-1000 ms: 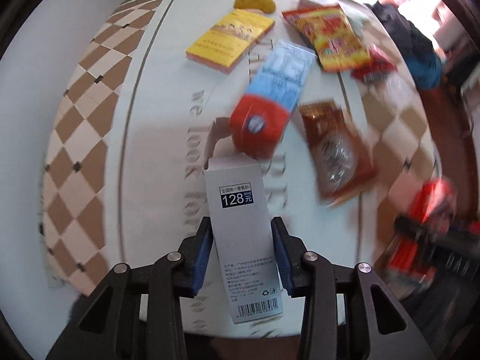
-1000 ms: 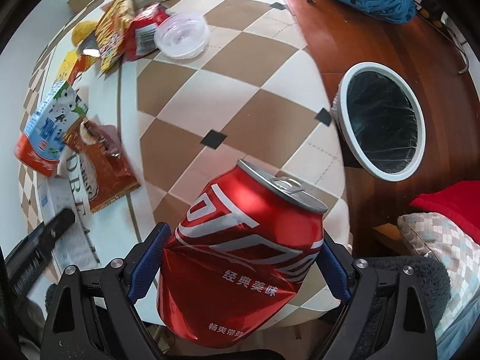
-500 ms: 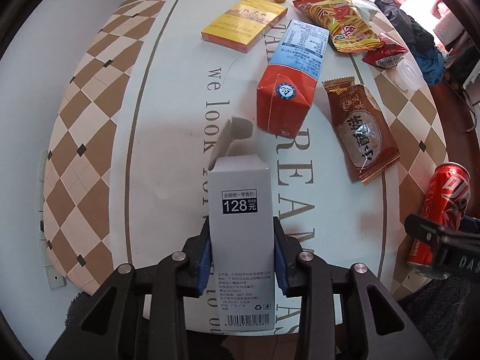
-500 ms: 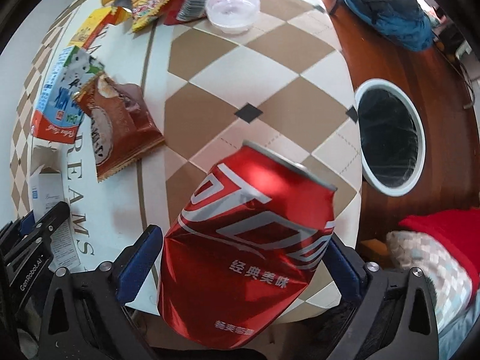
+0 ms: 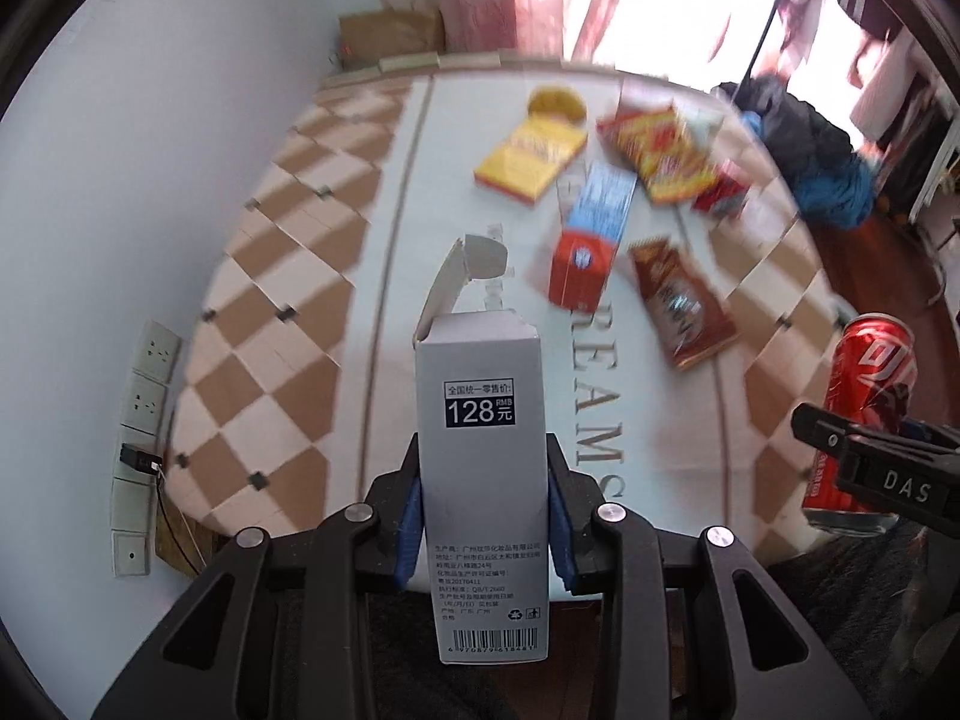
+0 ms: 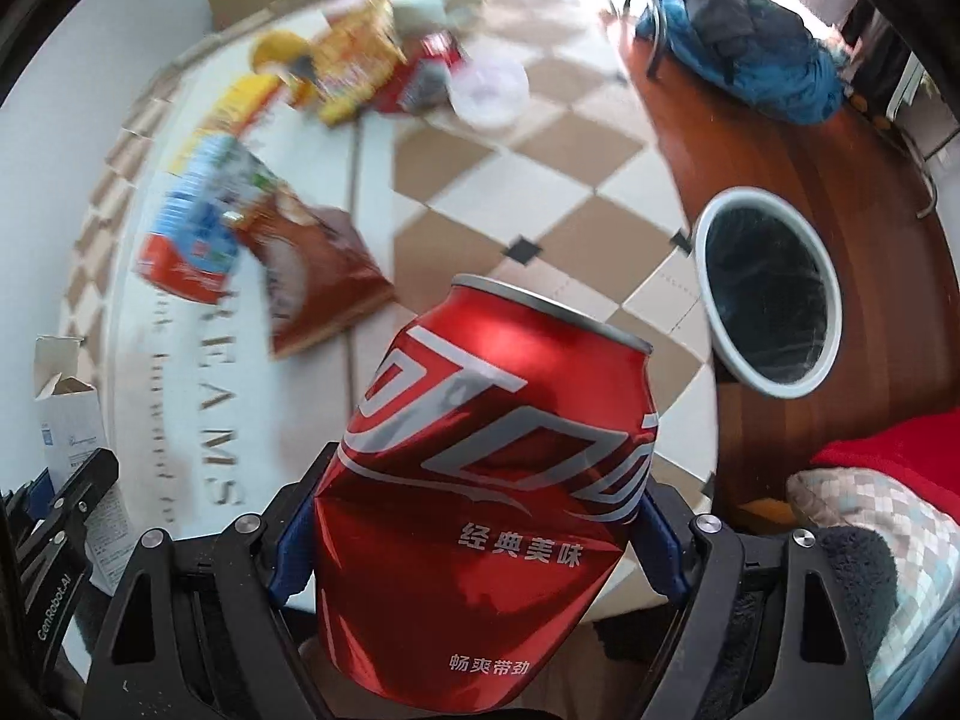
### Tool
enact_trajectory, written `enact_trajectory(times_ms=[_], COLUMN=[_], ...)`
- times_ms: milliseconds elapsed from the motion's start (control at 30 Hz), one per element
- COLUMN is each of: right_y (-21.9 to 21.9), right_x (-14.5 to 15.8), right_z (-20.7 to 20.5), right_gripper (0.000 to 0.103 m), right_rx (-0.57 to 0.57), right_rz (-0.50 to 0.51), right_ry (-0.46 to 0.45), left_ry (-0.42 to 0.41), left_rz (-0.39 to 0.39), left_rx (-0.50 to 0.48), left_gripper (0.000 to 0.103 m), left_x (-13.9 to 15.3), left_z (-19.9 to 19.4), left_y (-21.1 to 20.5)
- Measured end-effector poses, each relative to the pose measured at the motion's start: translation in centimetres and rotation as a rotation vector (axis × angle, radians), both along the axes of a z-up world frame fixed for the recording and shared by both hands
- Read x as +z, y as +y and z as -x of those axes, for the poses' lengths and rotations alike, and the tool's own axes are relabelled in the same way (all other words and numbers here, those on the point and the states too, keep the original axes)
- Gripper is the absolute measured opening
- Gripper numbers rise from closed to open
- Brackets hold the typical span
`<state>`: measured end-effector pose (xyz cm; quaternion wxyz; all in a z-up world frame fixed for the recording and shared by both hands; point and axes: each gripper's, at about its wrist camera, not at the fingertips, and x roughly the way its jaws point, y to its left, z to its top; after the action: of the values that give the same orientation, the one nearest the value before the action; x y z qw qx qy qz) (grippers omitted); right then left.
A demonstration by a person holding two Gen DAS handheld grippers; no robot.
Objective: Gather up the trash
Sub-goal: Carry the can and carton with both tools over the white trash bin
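Note:
My left gripper (image 5: pixel 485 516) is shut on a grey carton box (image 5: pixel 483 450) with its top flap open, held above the near edge of the table (image 5: pixel 336 228). My right gripper (image 6: pixel 474 534) is shut on a dented red soda can (image 6: pixel 486 480), also seen in the left wrist view (image 5: pixel 864 414). The grey box shows at the left of the right wrist view (image 6: pixel 66 420). A white-rimmed trash bin (image 6: pixel 768 294) with a black liner stands on the floor to the right of the can.
On the table lie a red-and-blue milk carton (image 5: pixel 591 246), a brown snack wrapper (image 5: pixel 681 300), a yellow box (image 5: pixel 531 162), a yellow-red snack bag (image 5: pixel 660 150), a clear plastic lid (image 6: pixel 489 90). Blue clothes (image 6: pixel 756 66) lie on the wooden floor. Wall sockets (image 5: pixel 141 408) at left.
Both grippers have risen and pulled back from the table with their loads. The table items look farther away. The bin now sits closer beside the can.

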<state>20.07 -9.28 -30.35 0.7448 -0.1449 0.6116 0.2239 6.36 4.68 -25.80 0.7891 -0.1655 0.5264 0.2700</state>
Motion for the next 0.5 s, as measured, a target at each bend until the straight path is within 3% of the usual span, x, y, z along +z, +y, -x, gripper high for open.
enact_trajectory(times_ms=[167,300,500], right_y=[-0.9,-2.7,-7.4], right_x=[5.2,9.1,15.5], right_z=[1.5,0.7,-2.5], right_gripper=[0.087,0.087,0.087], right_rx=[0.017,0.003,-0.047], right_rz=[-0.110,-0.191,-0.295], right_ry=[-0.051,-0.081,-0.143], left_ry=[-0.122,-0.199,-0.283], left_rz=[-0.063,-0.091,-0.096], left_rx=[-0.015,-0.062,-0.184], left_gripper=[0.030,0.030,0.030], left_x=[5.6,8.7,13.4], left_z=[0.9,-2.2,-7.8], left_y=[0.4,0.3,-3.2])
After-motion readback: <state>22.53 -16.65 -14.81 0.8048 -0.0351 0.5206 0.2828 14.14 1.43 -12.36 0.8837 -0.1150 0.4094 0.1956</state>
